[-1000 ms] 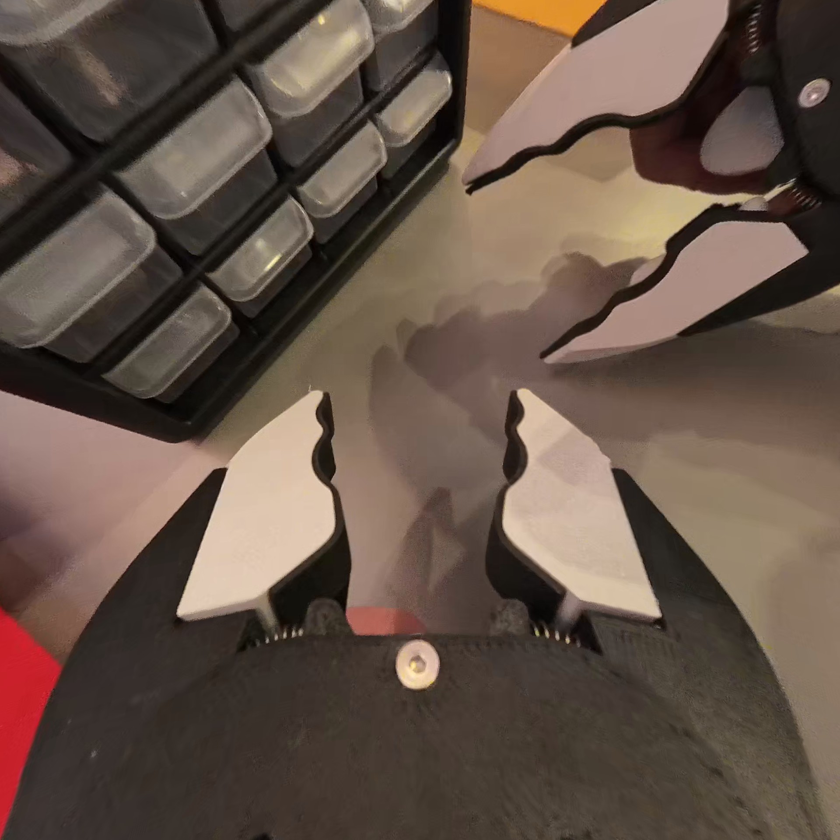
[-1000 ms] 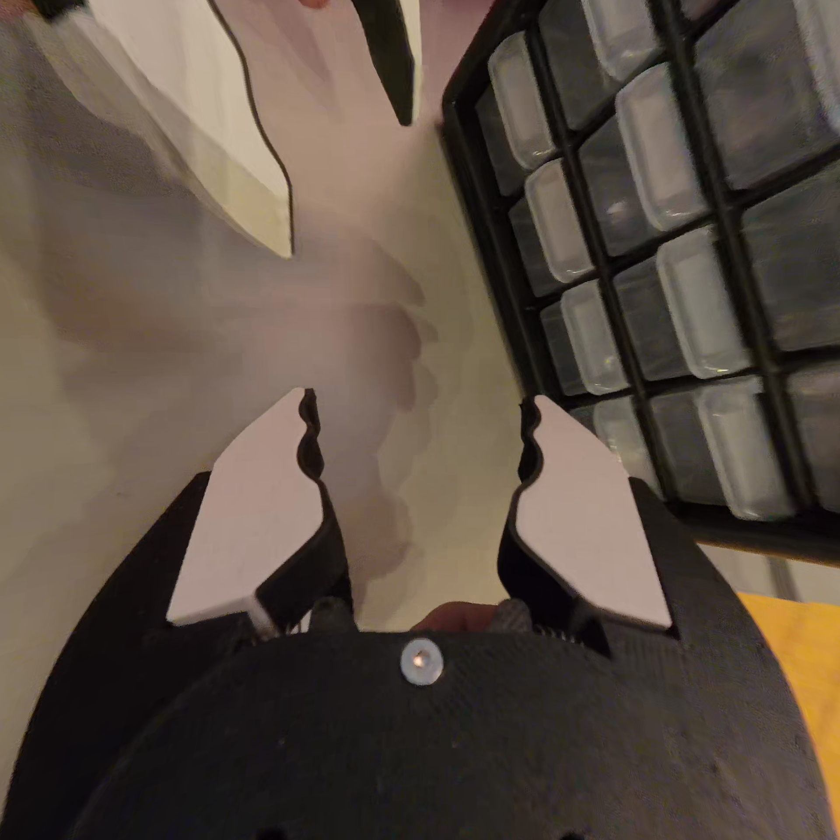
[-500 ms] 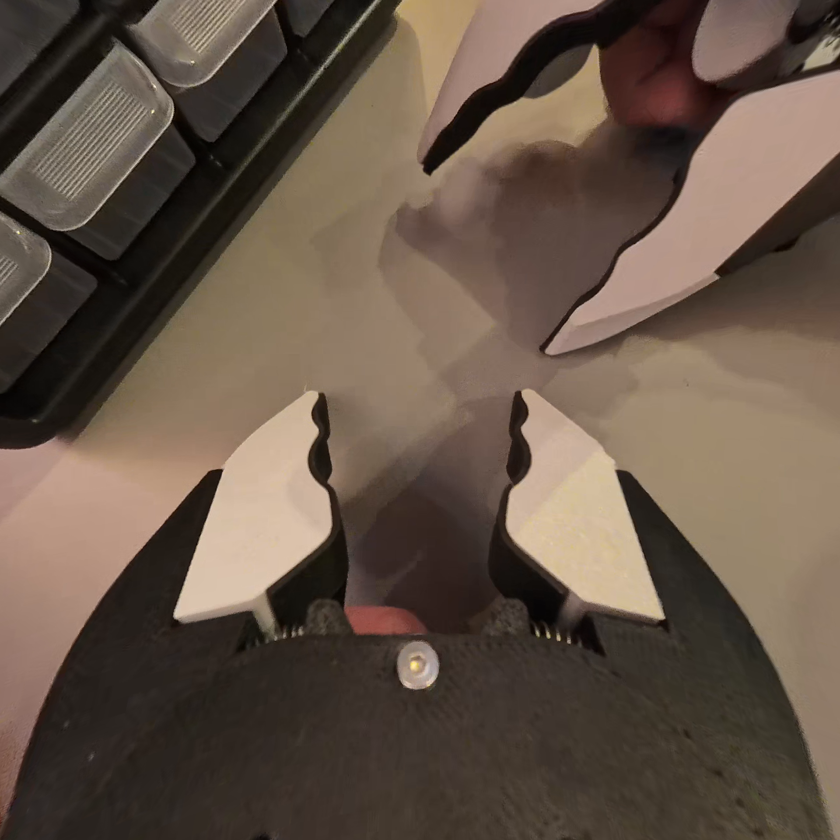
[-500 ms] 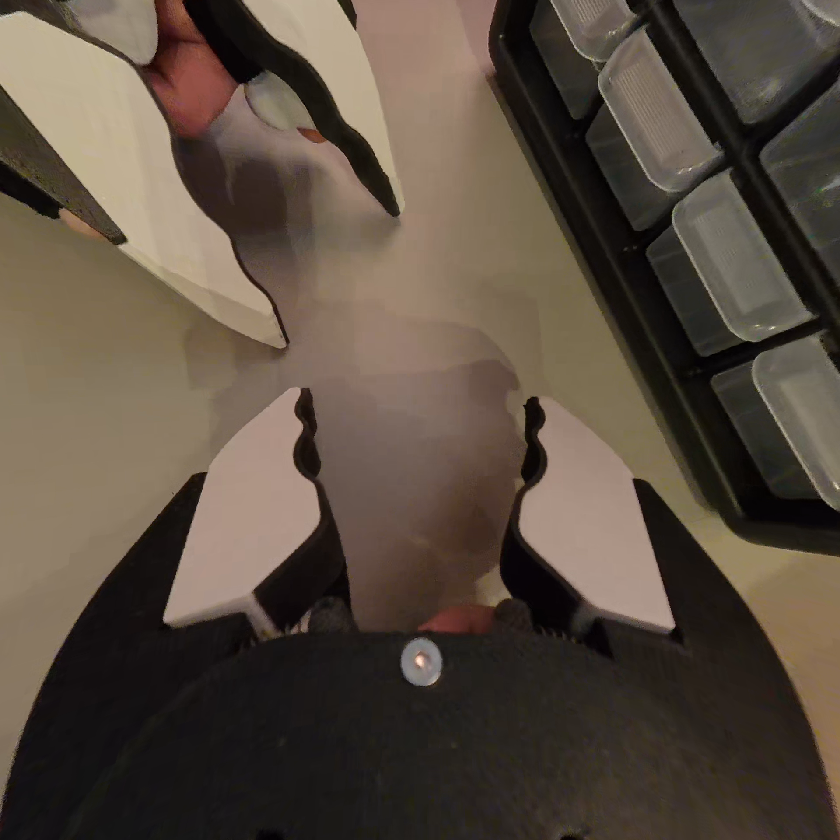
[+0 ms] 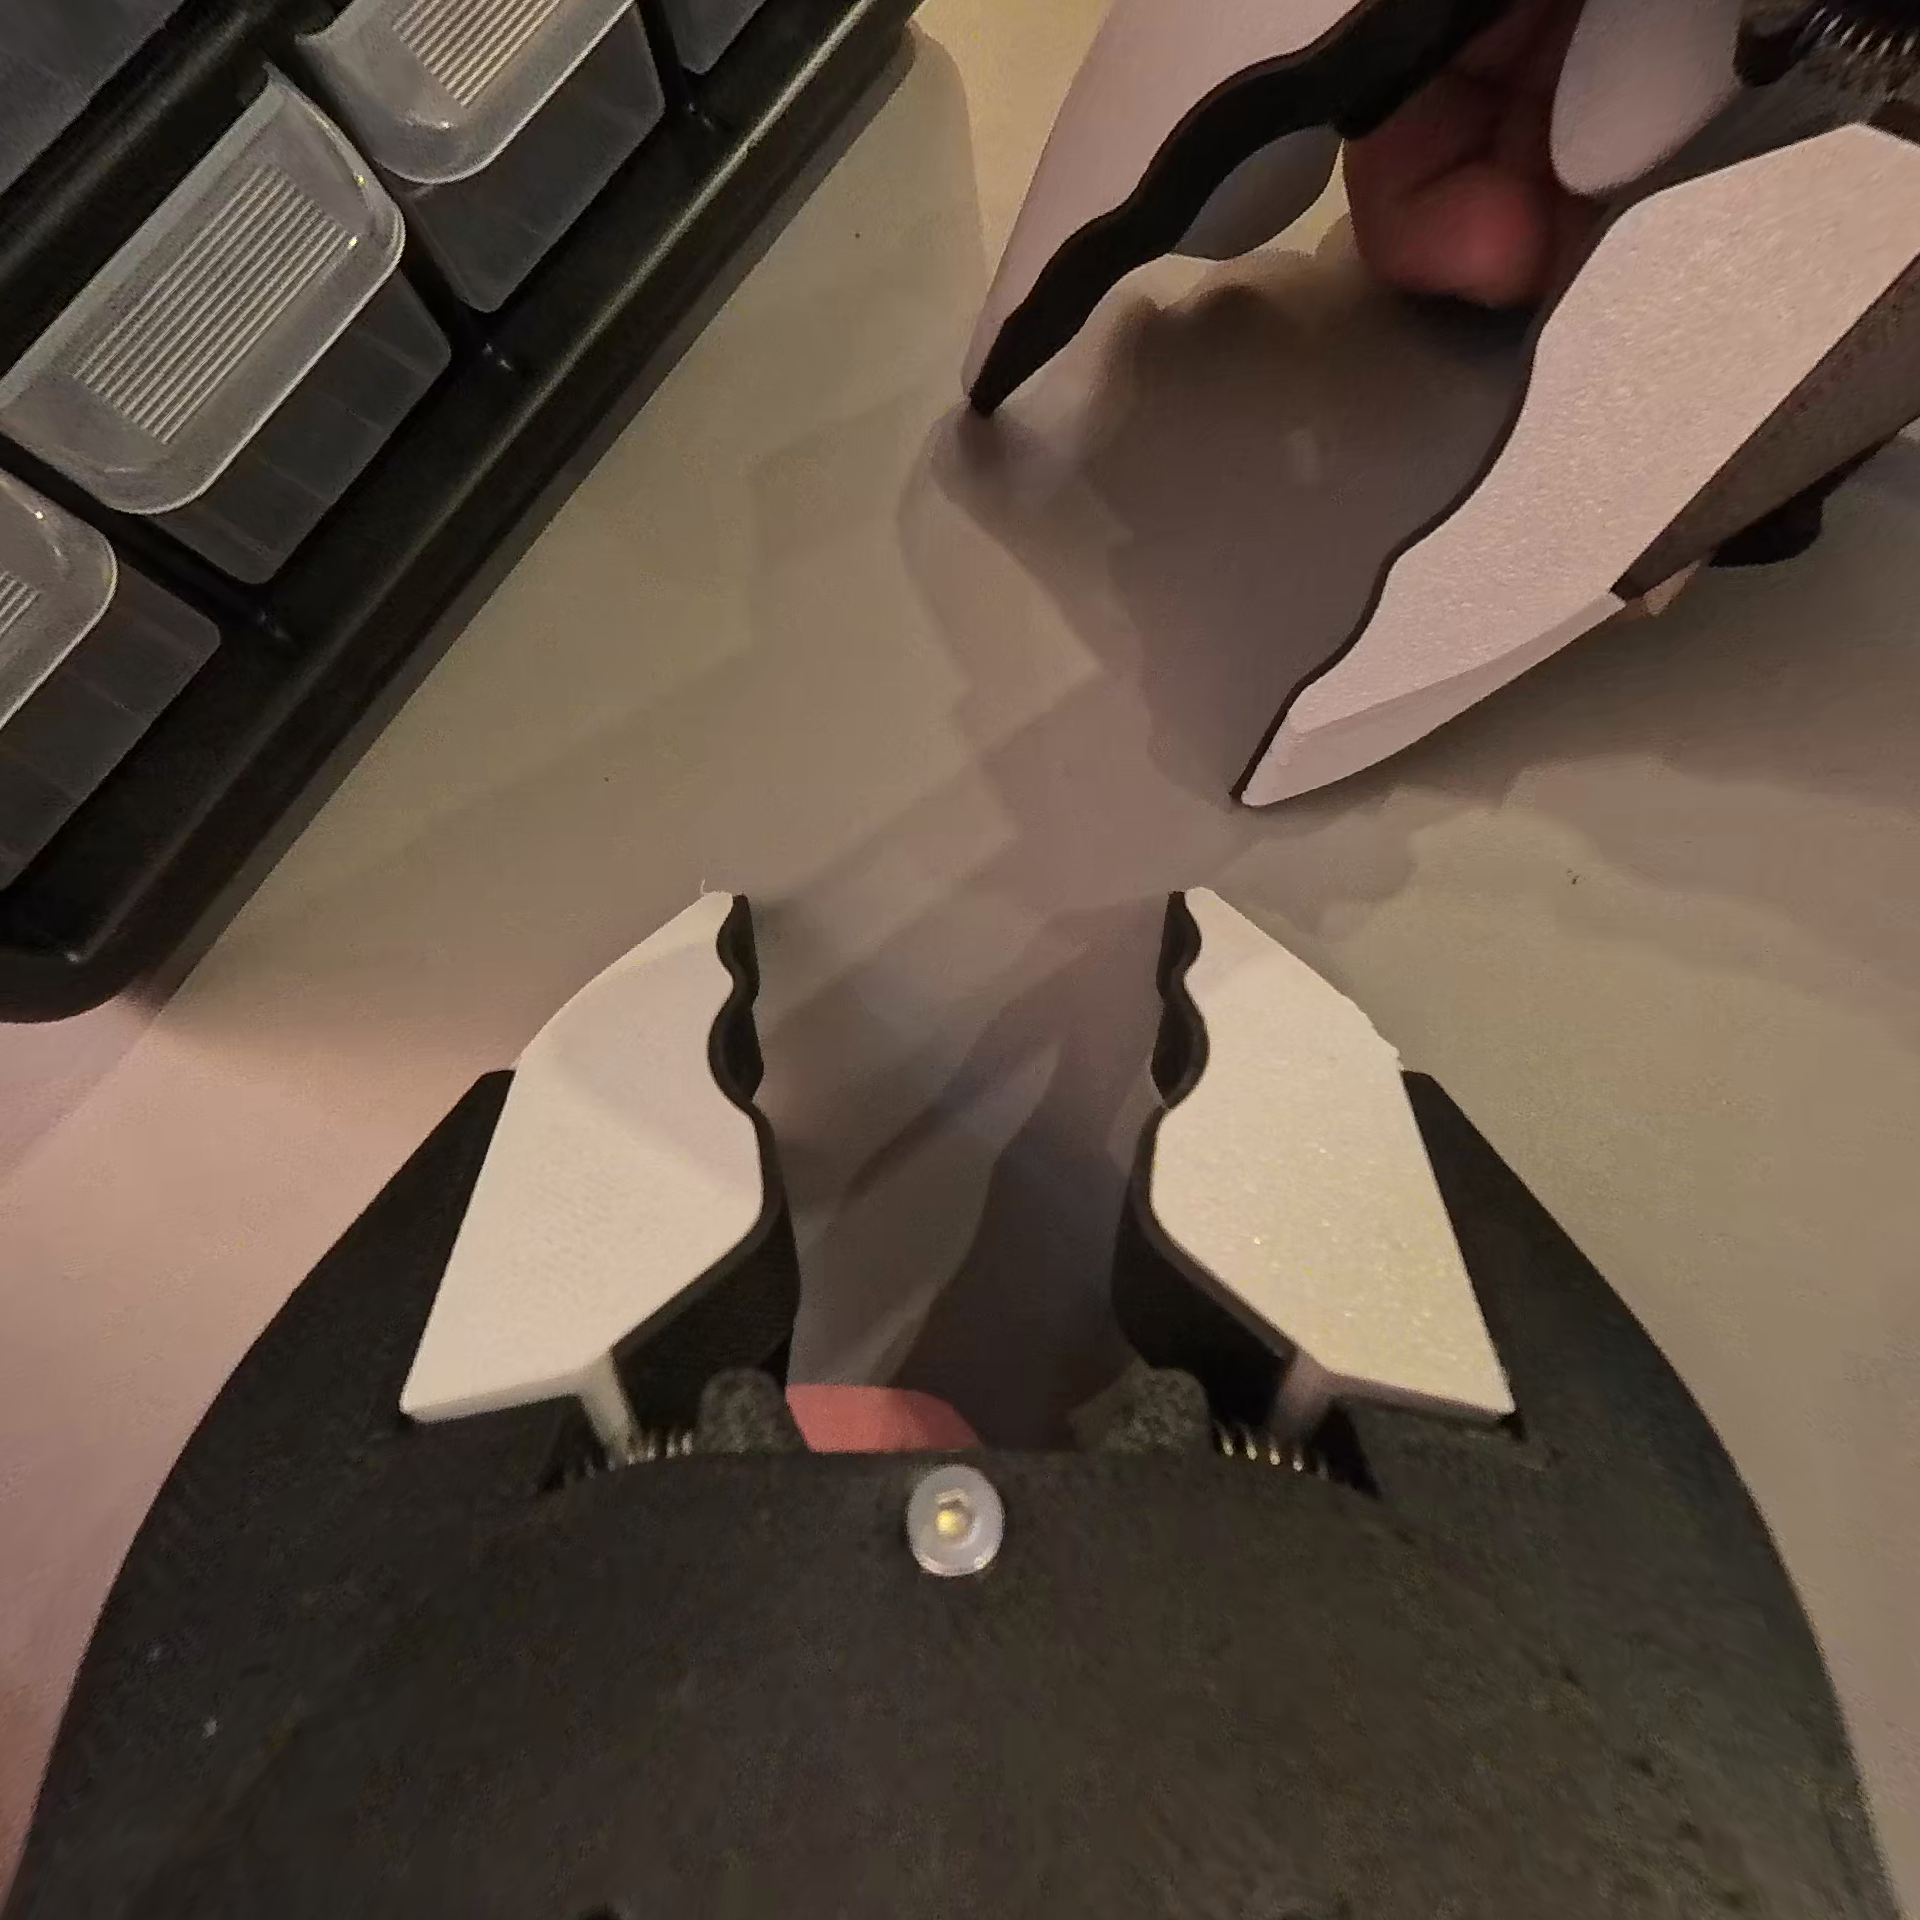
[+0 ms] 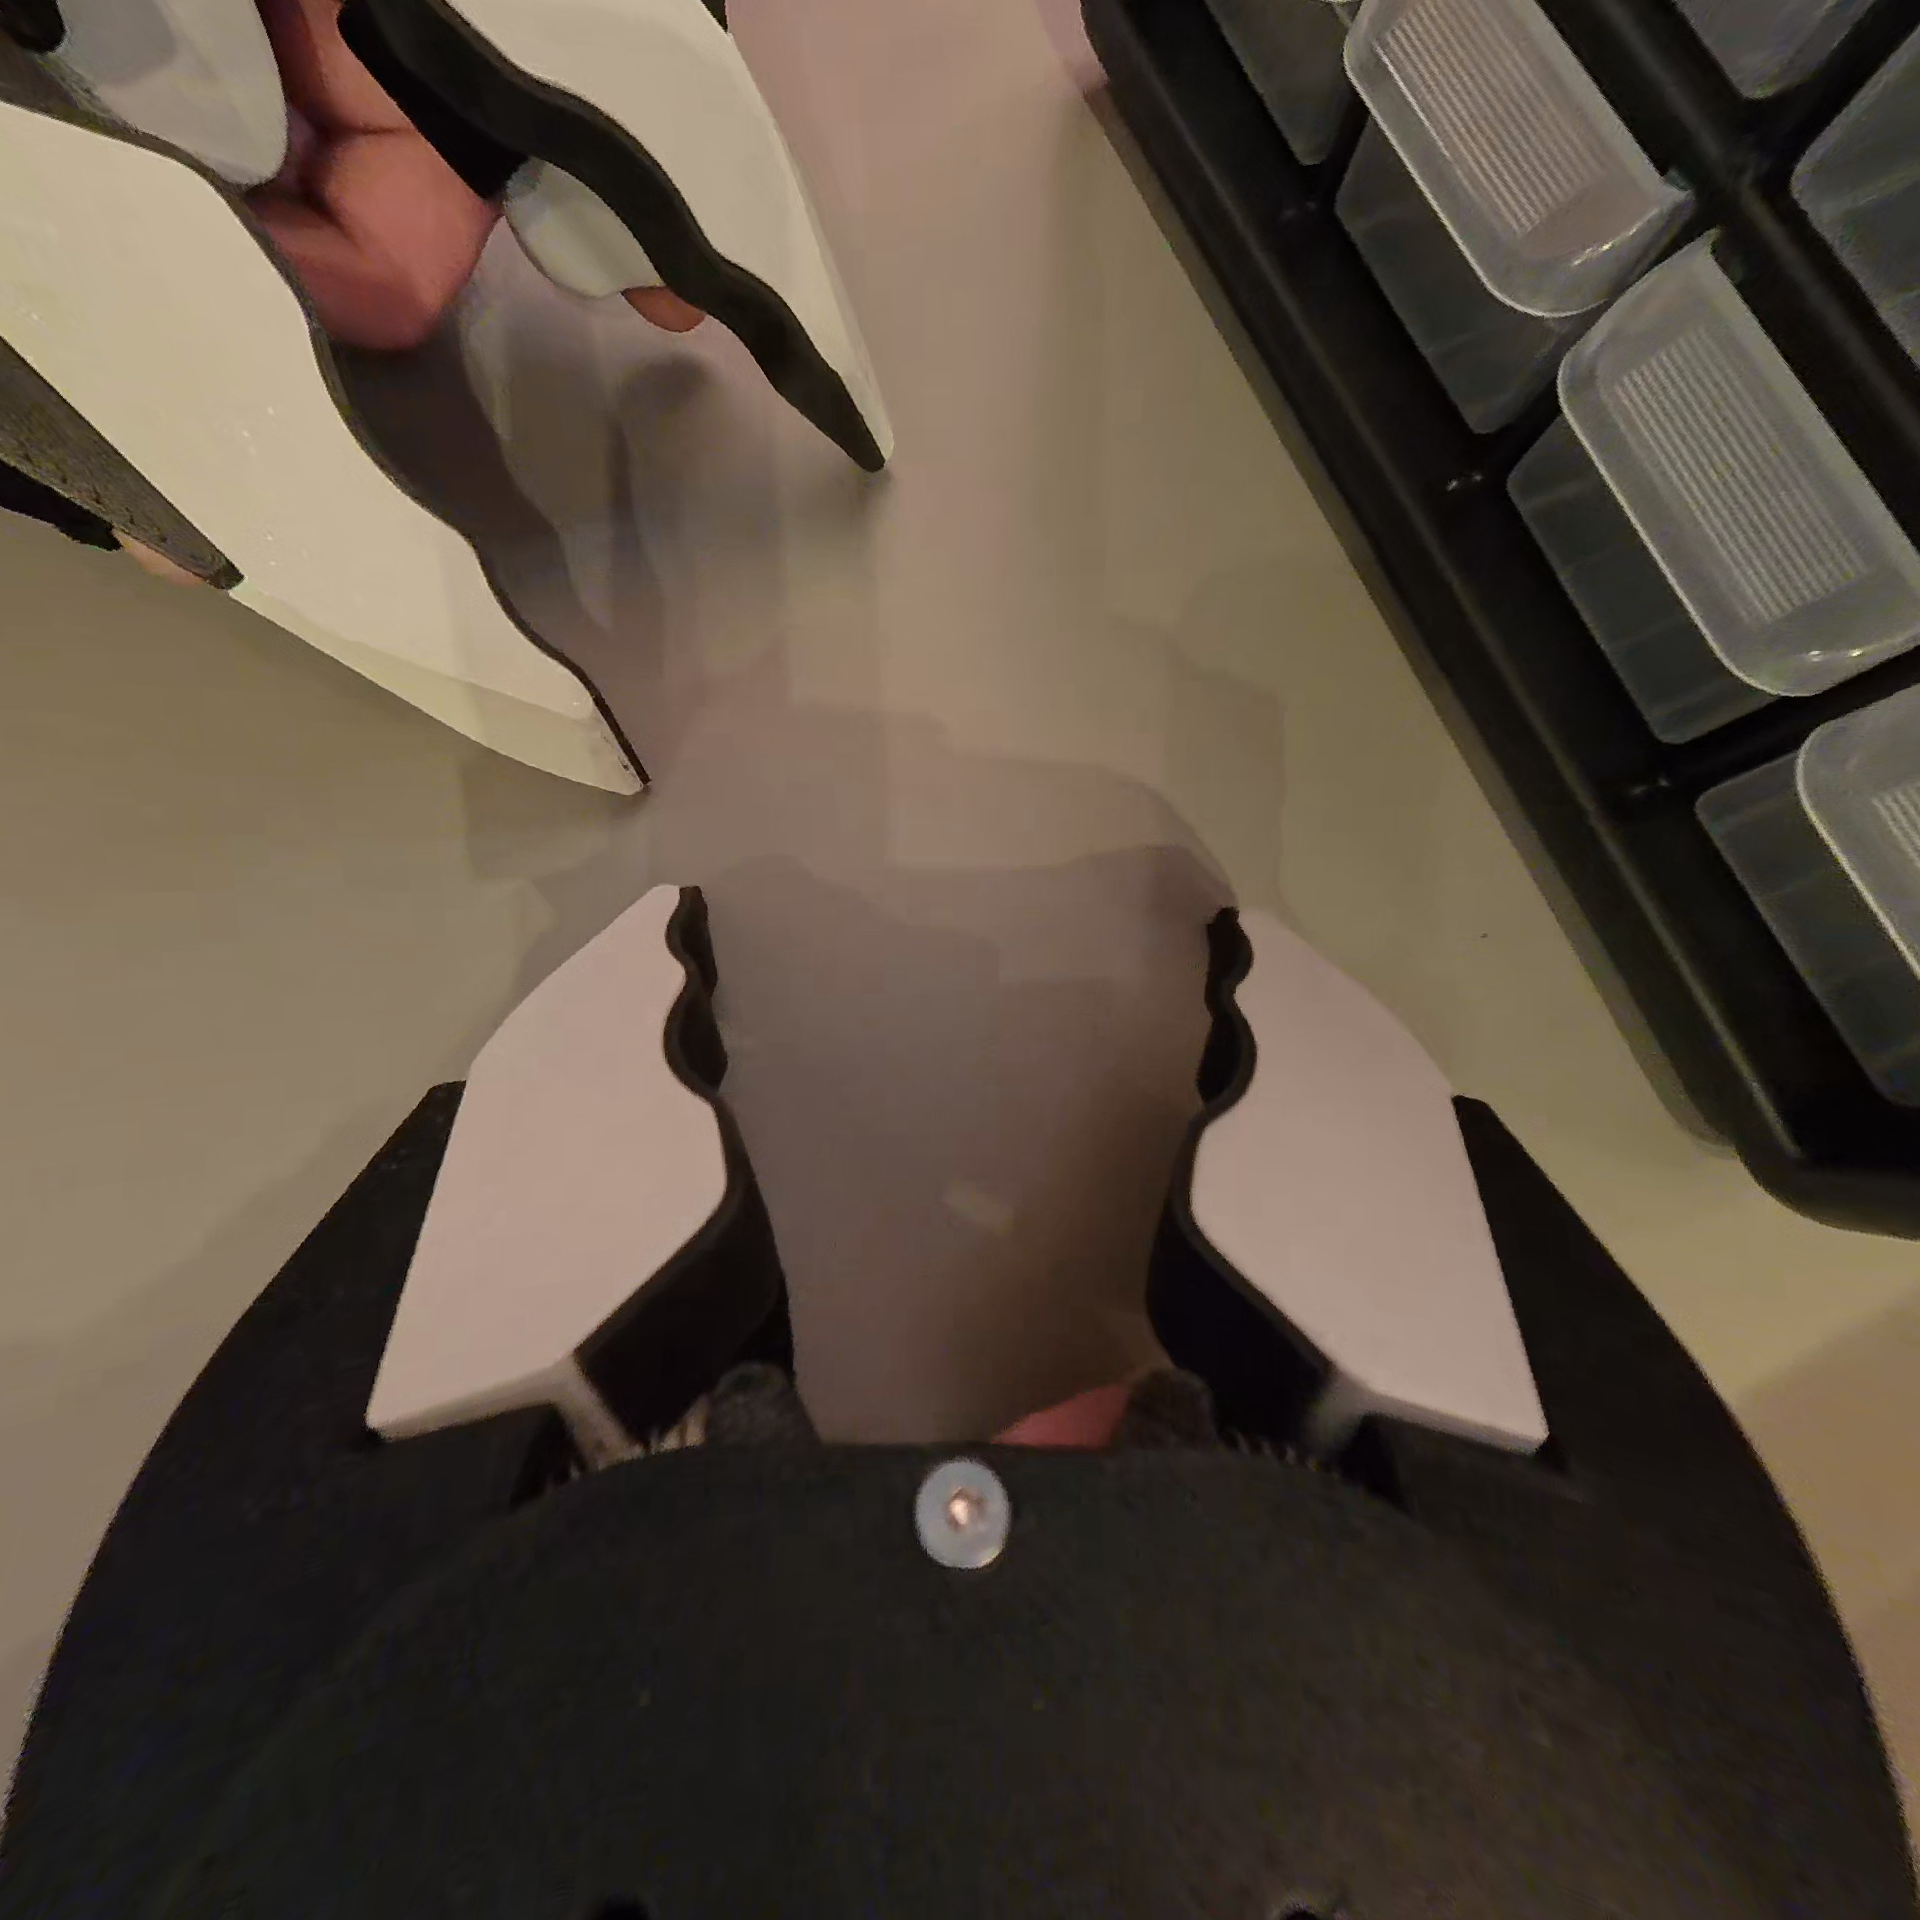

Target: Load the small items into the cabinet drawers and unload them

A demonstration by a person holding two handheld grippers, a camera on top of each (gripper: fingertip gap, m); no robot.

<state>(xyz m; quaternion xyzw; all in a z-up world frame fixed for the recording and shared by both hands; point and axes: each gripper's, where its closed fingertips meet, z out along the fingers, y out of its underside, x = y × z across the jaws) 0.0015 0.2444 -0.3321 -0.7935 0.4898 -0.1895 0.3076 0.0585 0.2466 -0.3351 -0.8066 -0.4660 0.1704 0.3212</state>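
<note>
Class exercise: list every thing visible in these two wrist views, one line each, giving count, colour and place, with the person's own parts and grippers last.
cabinet: one, black frame, on the table at upper left in the left wrist view, at right in the right wrist view.
drawers: several in view, clear plastic with ribbed fronts, all pushed in; contents cannot be told.
table: one, pale beige, bare between the grippers; no small items in view.
left gripper: one, black with white fingers, open, empty.
right gripper: one, same colours, open, empty.

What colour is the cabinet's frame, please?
Black, with clear plastic drawers; the cabinet frame shows best in the right wrist view.
</note>
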